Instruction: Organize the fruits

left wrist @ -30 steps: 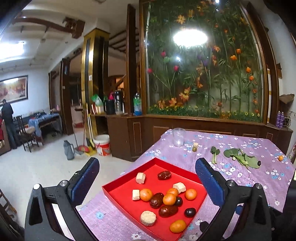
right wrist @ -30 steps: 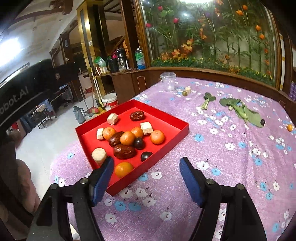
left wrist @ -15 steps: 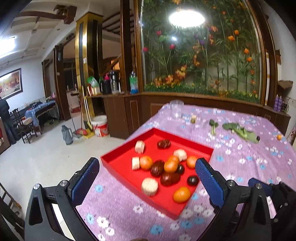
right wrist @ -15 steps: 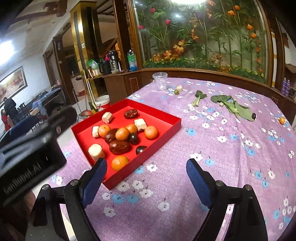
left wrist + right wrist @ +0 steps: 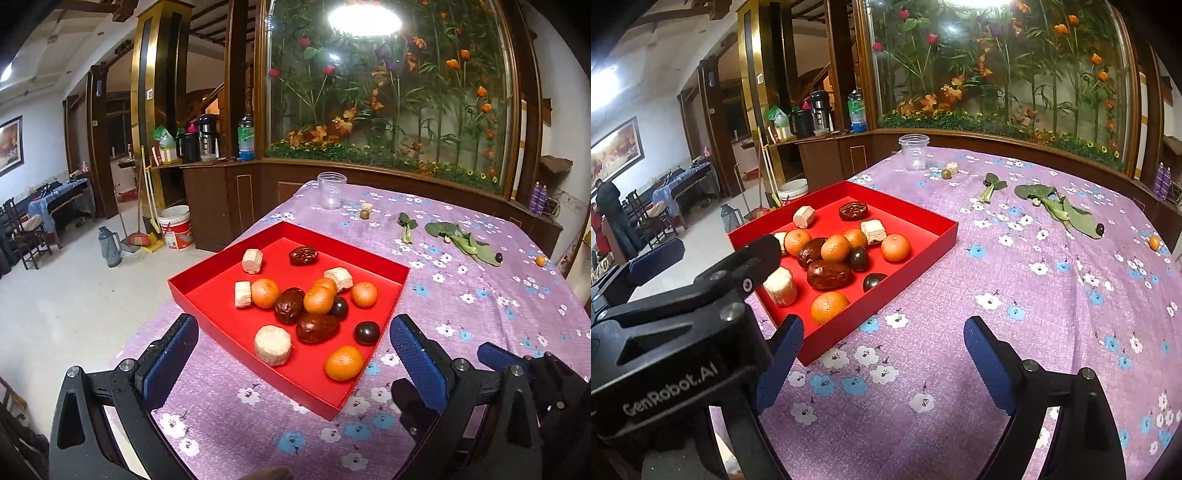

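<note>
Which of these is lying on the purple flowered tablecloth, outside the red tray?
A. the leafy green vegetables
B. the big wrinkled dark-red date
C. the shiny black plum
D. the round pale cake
A: the leafy green vegetables lie on the tablecloth well to the right of the red tray, while the cake, date and plum all sit inside it.

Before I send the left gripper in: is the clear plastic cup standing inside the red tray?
No, the clear plastic cup stands on the tablecloth beyond the red tray.
</note>
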{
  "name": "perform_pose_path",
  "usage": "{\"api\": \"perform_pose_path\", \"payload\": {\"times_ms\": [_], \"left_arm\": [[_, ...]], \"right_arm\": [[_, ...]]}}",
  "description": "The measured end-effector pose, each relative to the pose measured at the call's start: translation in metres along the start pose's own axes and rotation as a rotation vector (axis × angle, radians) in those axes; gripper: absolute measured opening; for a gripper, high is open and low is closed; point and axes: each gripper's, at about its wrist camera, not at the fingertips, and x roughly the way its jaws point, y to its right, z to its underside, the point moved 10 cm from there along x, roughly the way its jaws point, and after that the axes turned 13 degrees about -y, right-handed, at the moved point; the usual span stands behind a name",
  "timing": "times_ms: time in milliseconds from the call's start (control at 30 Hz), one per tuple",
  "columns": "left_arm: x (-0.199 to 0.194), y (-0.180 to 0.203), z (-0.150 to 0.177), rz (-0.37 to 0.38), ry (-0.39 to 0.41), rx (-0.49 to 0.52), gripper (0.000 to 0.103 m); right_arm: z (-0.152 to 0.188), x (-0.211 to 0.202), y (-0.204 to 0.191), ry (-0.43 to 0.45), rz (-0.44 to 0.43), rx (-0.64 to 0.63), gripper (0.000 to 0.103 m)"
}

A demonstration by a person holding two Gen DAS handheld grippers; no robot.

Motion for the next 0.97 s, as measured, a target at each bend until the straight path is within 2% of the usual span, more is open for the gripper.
{"api": "perform_pose_path", "payload": {"times_ms": [133, 333, 800, 967], "left_arm": [[0.003, -0.002, 0.000, -0.002, -0.005, -0.018, 0.103], [0.007, -0.012, 0.002, -0.068, -0.020, -0.032, 0.103], [-0.002, -0.021, 0.005, -0.081, -0.021, -0.035, 0.103], [-0.018, -0.013, 0.003, -0.089, 0.003, 0.005, 0.103]], "right_arm": [[0.001, 0.003, -0.002, -0.003, 0.001, -0.008, 0.092], [0.000, 0.002, -0.008, 0.010, 0.003, -0.030, 0.092], [-0.002, -0.014, -0.021, 0.046, -0.003, -0.059, 0.093], [-0.003, -0.025, -0.023, 0.060, -0.002, -0.057, 0.094]]}}
